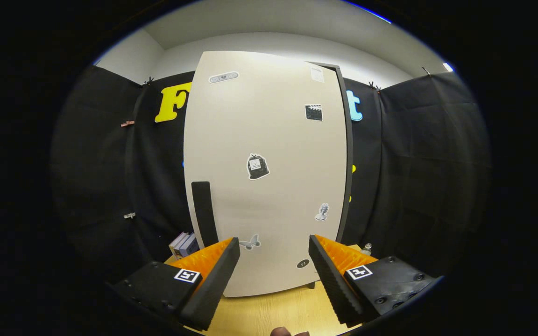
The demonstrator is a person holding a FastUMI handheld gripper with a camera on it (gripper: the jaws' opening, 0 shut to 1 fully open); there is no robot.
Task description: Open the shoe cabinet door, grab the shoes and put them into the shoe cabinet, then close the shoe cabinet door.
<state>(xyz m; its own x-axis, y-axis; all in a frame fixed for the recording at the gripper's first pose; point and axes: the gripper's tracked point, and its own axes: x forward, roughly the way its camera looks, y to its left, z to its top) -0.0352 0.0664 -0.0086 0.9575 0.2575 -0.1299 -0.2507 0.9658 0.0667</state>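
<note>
Straight ahead of the gripper (273,261) stands the shoe cabinet (264,186), a tall flat-fronted box with a smooth, matte off-white door, shut, dotted with small stickers. A slim dark vertical handle (203,212) sits near the door's left edge. The fingers are spread wide apart with nothing between them, their ridged pads (329,275) facing inward. The cabinet rests on a pale wood-grain table (278,310). Some books (184,245) stand by the cabinet's left base. Black cloth lines the booth below white walls.
</note>
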